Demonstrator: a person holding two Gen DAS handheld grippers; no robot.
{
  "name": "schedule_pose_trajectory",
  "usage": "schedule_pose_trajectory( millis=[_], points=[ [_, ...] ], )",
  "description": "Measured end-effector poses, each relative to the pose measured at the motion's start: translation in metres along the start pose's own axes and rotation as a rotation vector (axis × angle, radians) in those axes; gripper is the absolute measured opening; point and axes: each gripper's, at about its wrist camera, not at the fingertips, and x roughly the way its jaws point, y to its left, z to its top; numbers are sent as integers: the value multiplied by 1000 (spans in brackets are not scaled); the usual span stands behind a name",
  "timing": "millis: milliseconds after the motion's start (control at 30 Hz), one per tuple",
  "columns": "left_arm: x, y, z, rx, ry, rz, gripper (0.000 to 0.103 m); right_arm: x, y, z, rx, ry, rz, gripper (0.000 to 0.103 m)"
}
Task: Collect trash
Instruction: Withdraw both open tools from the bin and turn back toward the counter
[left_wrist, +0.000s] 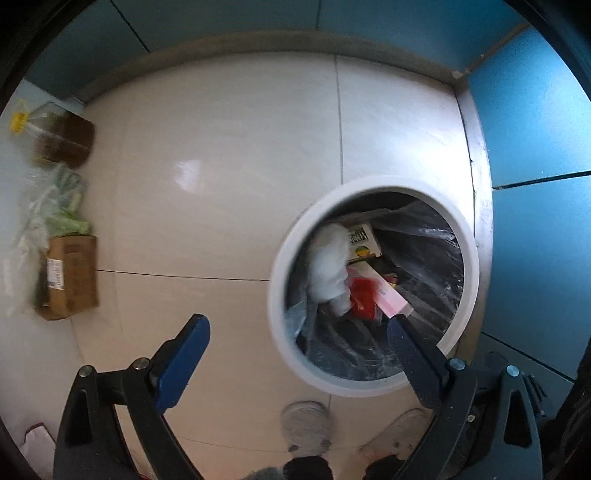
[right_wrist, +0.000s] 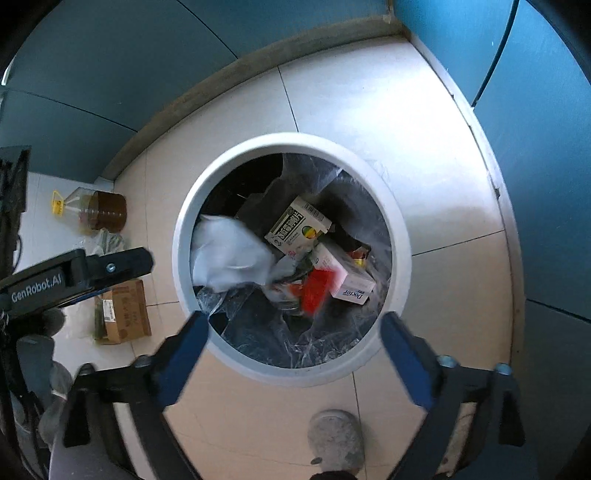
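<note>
Both grippers hung spread wide over the bin with nothing between their blue pads. Right gripper (right_wrist: 293, 326) pointed almost straight into the white-rimmed bin (right_wrist: 207, 173), and left gripper (left_wrist: 297, 332) stood released too, one finger over bare floor and the other over the bin's near edge.

Inside the bin, which was lined with a dark plastic bag (right_wrist: 258, 332), the trash lay in a loose heap. A crumpled white wad (right_wrist: 229, 251), blurred, sat against the left wall of the bin. Beside it lay a white carton (right_wrist: 297, 225) with printed lettering and a round coloured mark, tilted on its side. Just below that was a pink and white box (right_wrist: 345, 273), and a red wrapper (right_wrist: 316, 288), also blurred, touched the box's left end. From the left wrist view the same heap showed, the white wad (left_wrist: 328, 266) uppermost.

The bin stood on pale floor tiles (right_wrist: 369, 96) near a corner of blue wall panels (right_wrist: 92, 74). Off to the left, well apart from the bin, a bottle (right_wrist: 99, 212) with dark liquid and a yellow cap lay on its side, near a brown cardboard box (right_wrist: 127, 314) and some clear plastic bags (left_wrist: 48, 206). A person's grey shoe (right_wrist: 336, 435) showed at the bottom, close to the bin.
</note>
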Motion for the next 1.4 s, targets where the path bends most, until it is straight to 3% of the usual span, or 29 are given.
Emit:
schedule_pose_trajectory(
  millis=[233,400,567,833,1000,1200,1333,1400],
  points=[
    [-46,3,-21,-10,-84,83,98,-49,17,-9,-29,-40,-63,102],
    [-109,4,-48,4,-158,143,98,-98,31,-23,-46,-51,-100,102],
    [-186,3,-82,-11,-209,155,98,-174,46,-48,-63,-61,-136,102],
    [-306,-8,-146,-8,-264,182,98,-329,71,-87,-101,-127,-163,102],
    [-373,-23,-184,18,-301,191,98,-427,83,-116,-134,-188,-150,102],
    [-437,-40,-219,36,-341,186,98,-509,90,-149,-164,-232,-126,102],
    [-471,-61,-235,57,-372,246,98,-564,77,-166,-123,-269,-25,102],
    [-492,-79,-242,81,-415,235,98,-585,62,-171,-70,-284,27,102]
  ],
)
